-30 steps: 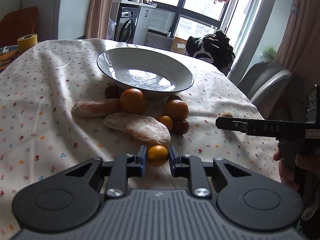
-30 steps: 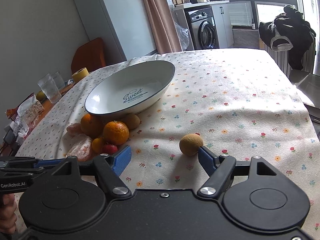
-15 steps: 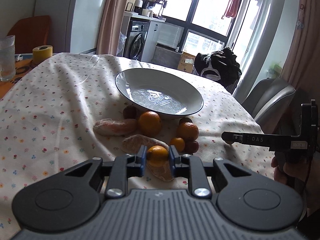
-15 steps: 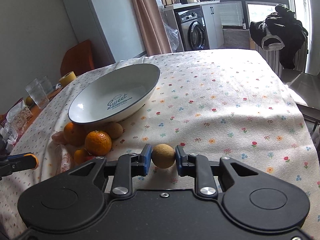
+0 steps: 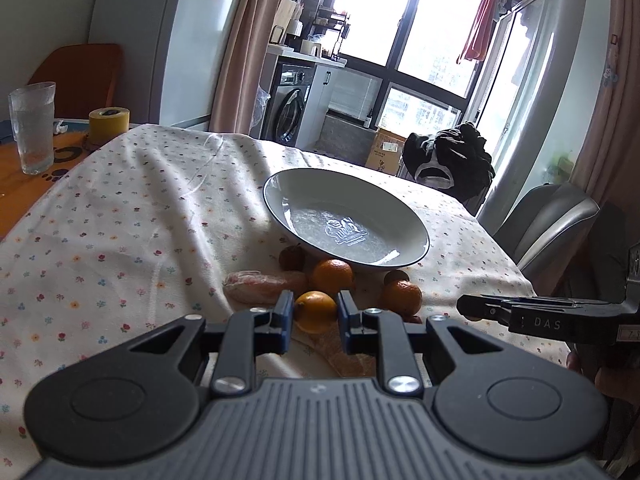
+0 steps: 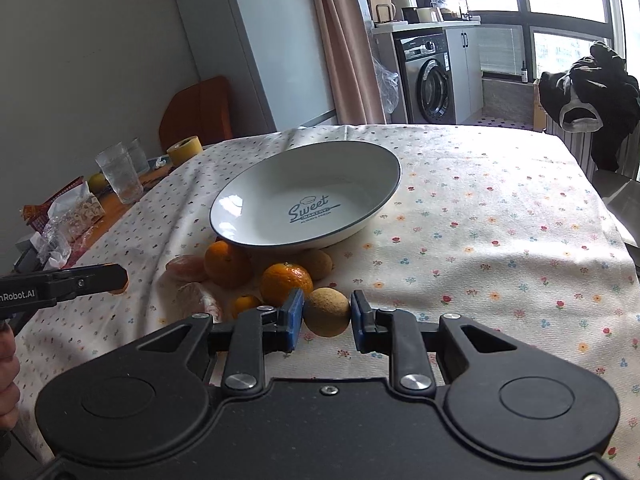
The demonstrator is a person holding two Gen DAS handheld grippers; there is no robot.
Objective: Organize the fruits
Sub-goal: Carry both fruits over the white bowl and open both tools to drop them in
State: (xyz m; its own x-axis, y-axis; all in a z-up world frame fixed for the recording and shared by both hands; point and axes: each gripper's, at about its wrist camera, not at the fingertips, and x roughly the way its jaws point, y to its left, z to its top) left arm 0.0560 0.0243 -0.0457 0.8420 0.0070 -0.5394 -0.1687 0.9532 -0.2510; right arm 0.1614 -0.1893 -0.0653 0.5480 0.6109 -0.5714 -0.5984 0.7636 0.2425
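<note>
Your bowl (image 6: 362, 216) is sitting on the counter (image 6: 500, 216), with the loose fruit pile (image 6: 256, 276) lying just before its near rim. Behind and to the left, a glass (image 5: 33, 128) is standing beside a tape roll (image 5: 109, 125). Your two held fruits are hovering nearer you than the pile.

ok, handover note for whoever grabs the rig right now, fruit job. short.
Left gripper: shut on a small orange fruit, held above the cloth.
Right gripper: shut on a tan round fruit, also lifted.
White bowl: nothing in it yet.
Left on the tablecloth, against the bowl's near rim: two oranges, a smaller orange fruit, another tan fruit, dark red fruits, peeled segments.
Done: both picks. To do: drop both into the bowl, then clear the pile.
</note>
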